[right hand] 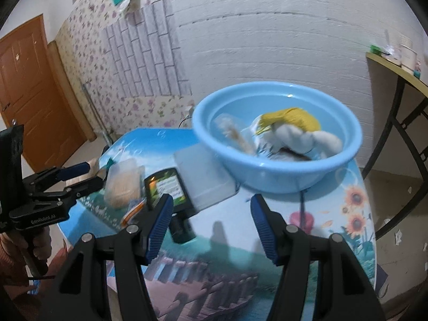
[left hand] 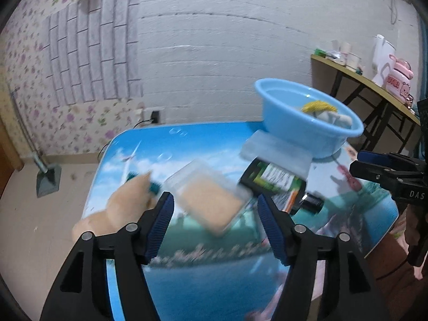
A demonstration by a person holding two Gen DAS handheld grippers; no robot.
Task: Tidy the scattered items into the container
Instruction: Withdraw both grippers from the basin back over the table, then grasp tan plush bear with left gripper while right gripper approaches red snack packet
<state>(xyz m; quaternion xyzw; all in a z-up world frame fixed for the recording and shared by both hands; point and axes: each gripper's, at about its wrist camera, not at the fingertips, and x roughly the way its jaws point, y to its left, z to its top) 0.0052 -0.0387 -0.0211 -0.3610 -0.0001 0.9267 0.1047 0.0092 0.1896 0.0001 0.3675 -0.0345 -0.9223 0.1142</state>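
Note:
My left gripper is open above the printed table, with nothing pressed between its pads. Just ahead of its fingertips lies a clear box of tan contents, blurred. A tan plush toy lies to the box's left. Further right are a dark bottle with a green label and a frosted flat box. The blue basin holds a yellow and white soft bundle. My right gripper is open and empty in front of the basin, with the bottle by its left finger.
An orange pen-like item lies beside the bottle. A side table with jars stands at the right, near the white brick wall. A brown door is at the far left. The table's near part carries only its scenic print.

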